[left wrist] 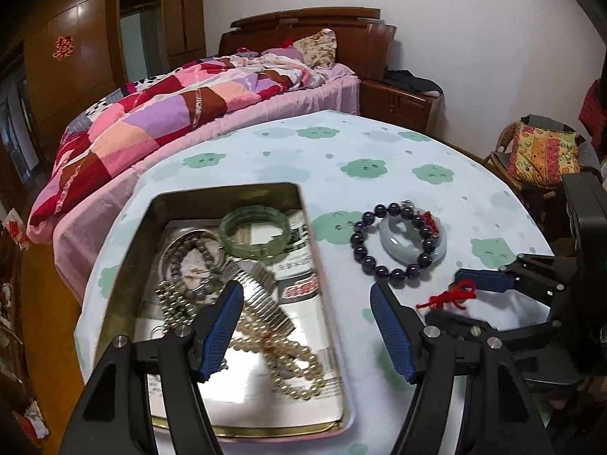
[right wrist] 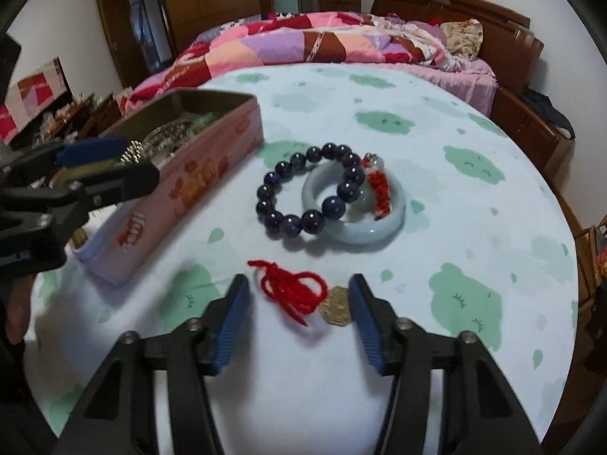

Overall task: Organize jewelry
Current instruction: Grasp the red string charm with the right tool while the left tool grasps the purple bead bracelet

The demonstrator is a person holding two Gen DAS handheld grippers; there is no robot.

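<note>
The round tabletop (right wrist: 474, 121) has a pale blue cloth with green cloud shapes. A long tin box (right wrist: 197, 174) sits on it near the left edge, pink on the outside, open on top. Beside the box, near the middle, lies a ring of dark purple beads (right wrist: 280, 178). It leans over a pale blue-grey bangle (right wrist: 379, 231) that lies flat on the cloth. A small red and green charm (right wrist: 375, 189) rests on the bangle. Closer to the near edge lies a red string (right wrist: 292, 284) tied to a gold tag (right wrist: 335, 305)
</note>
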